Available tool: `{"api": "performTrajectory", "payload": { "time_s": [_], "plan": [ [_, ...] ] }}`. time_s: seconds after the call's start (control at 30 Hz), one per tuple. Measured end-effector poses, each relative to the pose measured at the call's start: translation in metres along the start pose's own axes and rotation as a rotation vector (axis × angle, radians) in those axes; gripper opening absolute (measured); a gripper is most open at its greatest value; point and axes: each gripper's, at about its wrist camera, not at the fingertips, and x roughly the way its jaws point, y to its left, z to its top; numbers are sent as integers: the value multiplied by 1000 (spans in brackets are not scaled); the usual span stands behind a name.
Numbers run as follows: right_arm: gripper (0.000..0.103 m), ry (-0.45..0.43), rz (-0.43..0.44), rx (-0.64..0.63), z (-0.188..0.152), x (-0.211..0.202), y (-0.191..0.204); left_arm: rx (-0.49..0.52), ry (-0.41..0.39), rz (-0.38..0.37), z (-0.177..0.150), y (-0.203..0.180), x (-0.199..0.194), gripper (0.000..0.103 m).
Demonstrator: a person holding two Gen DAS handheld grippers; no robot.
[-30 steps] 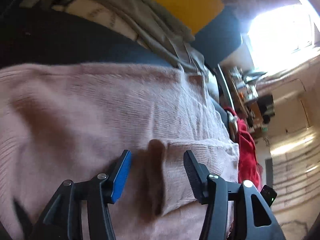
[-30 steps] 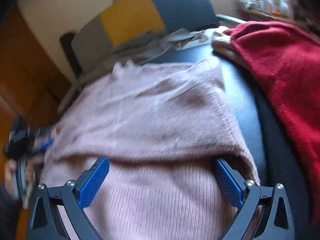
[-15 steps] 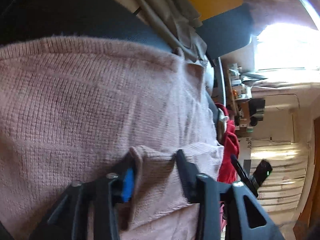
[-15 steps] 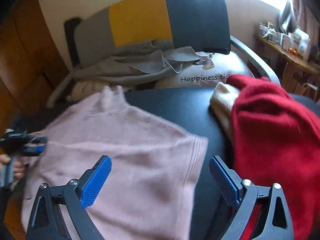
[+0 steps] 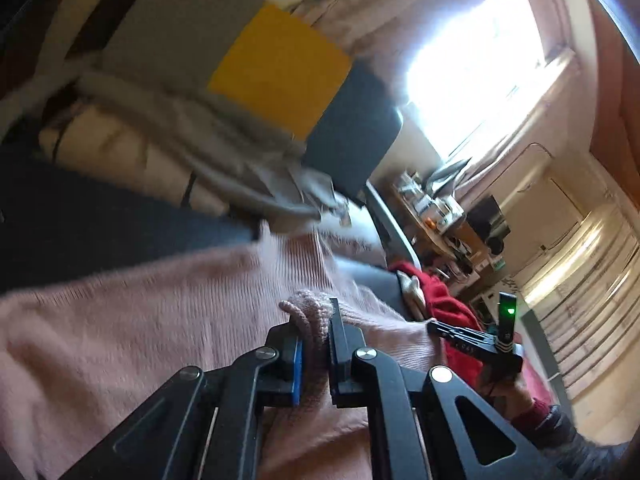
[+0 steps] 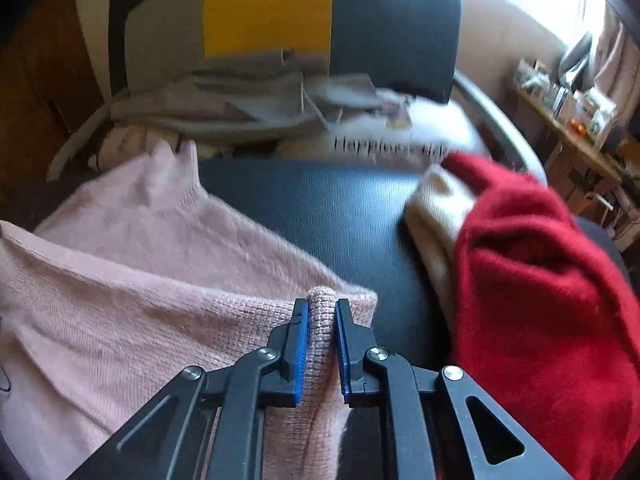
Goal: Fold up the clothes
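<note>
Pink knit fills the near field in both my wrist views: the sweater (image 6: 132,312) lies spread on a black seat (image 6: 332,216), and I have it pinched at two places. My right gripper (image 6: 321,320) is clamped on a bunched fold at the sweater's edge, the blue pads (image 6: 301,344) pressed against the knit from both sides. My left gripper (image 5: 314,332) is likewise closed on a small hump of the same sweater (image 5: 140,332), fabric bulging up between its jaws. From the left wrist I can see my other tool to the right, a green light on it, with a hand (image 5: 516,394) and a dark red cuff behind it. Just past the sweater on the right, touching the seat, sits a red garment (image 6: 536,280) heaped over a cream one (image 6: 434,216). Beyond the seat lies a white cushion (image 6: 420,136) with blurred black lettering, and a grey garment (image 6: 224,112) rumpled beside it. Behind those stands a backrest in grey, yellow (image 6: 268,8) and dark panels. Farthest off, a bright window (image 5: 472,64) and a cluttered shelf (image 6: 568,120) under it.
</note>
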Motion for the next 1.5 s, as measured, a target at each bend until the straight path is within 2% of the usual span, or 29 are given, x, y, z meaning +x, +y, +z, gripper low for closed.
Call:
{"api": "performTrajectory", "payload": {
  "time_s": [0.07,0.13,0.2,0.3,0.37,0.43,0.5,0.57,0.67,0.73,0.83,0.93,1.0,1.1,1.37,1.5],
  "plan": [
    [13,-24,-8,19,4,-1,-1,7,25,56,3,5,6,8],
    [13,-12,-10,38,4,7,0,-7,105,117,0,15,25,8],
    [13,22,-13,45,2,21,2,-19,187,221,-6,25,45,8],
    [19,52,-5,73,-2,38,0,-76,185,255,-9,34,44,15],
    [31,43,1,102,-4,34,-3,-115,178,279,-10,39,42,21],
    [52,1,-10,108,-5,20,-3,-155,117,293,-8,42,28,22],
    [54,-61,-16,91,-8,0,4,-185,37,269,-7,43,9,23],
    [54,-104,17,76,-13,-15,14,-161,10,219,-8,35,2,25],
    [54,-117,79,55,-26,-28,38,-26,74,202,-17,10,12,26],
    [54,-96,98,49,-36,-26,53,61,127,242,-25,-6,28,26],
    [54,-45,88,67,-49,-13,69,79,200,327,-46,-6,39,26],
    [55,-28,58,108,-67,-11,73,100,265,406,-68,-6,49,26],
    [57,-38,49,116,-78,-11,74,126,242,410,-79,-7,40,26],
    [60,-68,34,90,-88,-13,76,112,202,411,-91,-7,29,26],
    [64,-67,52,75,-83,-7,71,100,127,457,-108,-12,23,27],
    [65,-33,38,78,-78,-15,78,91,97,468,-115,-13,18,27]
  ]
}}
